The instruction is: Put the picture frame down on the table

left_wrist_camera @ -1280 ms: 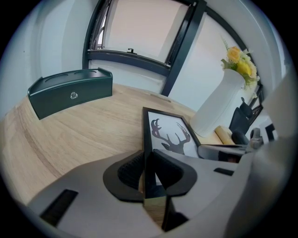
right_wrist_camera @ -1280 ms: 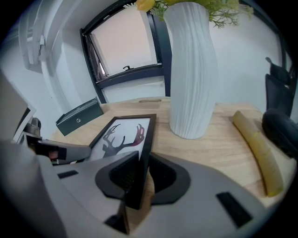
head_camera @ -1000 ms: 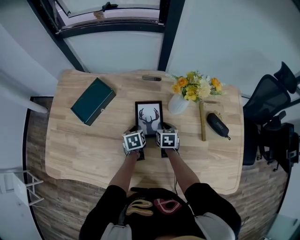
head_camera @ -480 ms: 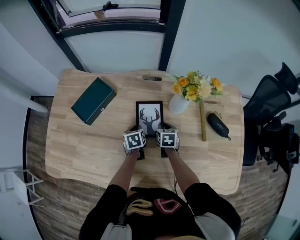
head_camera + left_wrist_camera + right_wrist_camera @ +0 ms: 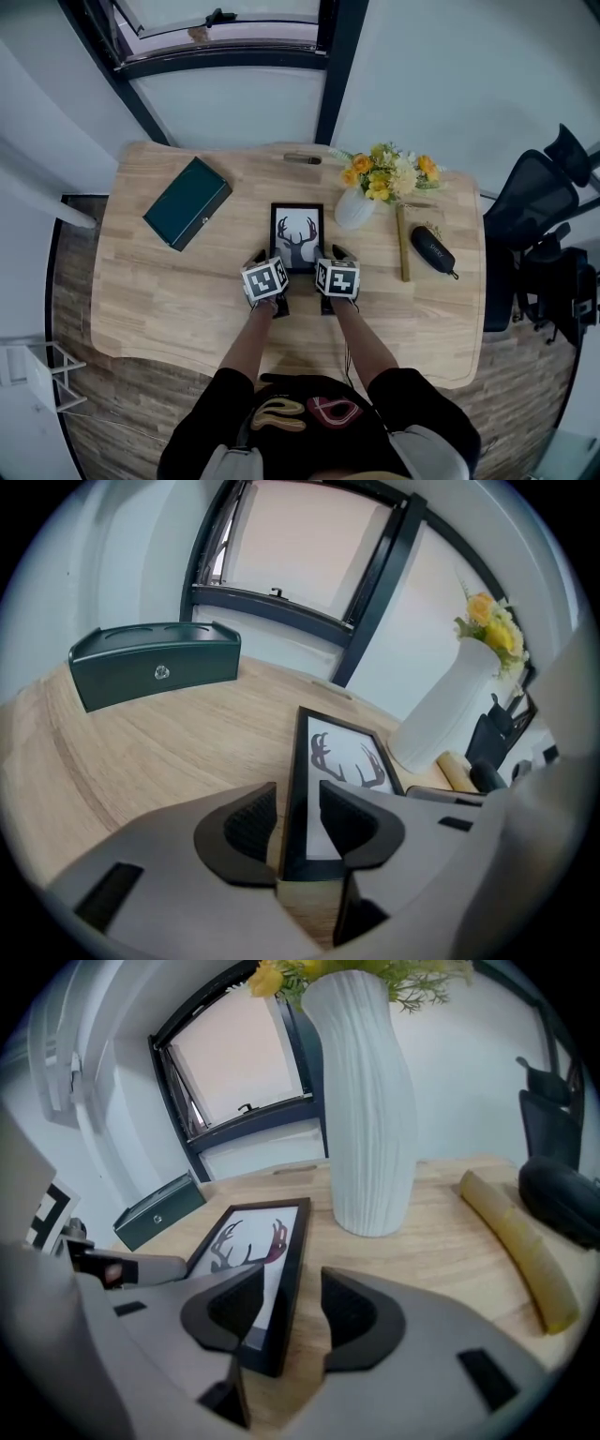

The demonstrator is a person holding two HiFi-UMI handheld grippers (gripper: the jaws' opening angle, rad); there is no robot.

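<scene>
Left tongs (image 5: 286,819), right tongs (image 5: 284,1312) hide picture frame (image 5: 297,232) corners

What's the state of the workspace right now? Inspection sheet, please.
Surface: light wooden table.
Job's things: picture frame lies face up mid-table, antler print showing.
Clutter: green case, vase of yellow flowers, black glasses case, wooden stick, small dark item at far edge.
Tongs: left tongs open, astride the frame's left edge; right tongs open, astride its right edge.
Cables: nothing seen.
Surroundings: window frame beyond; black chair at right.
</scene>
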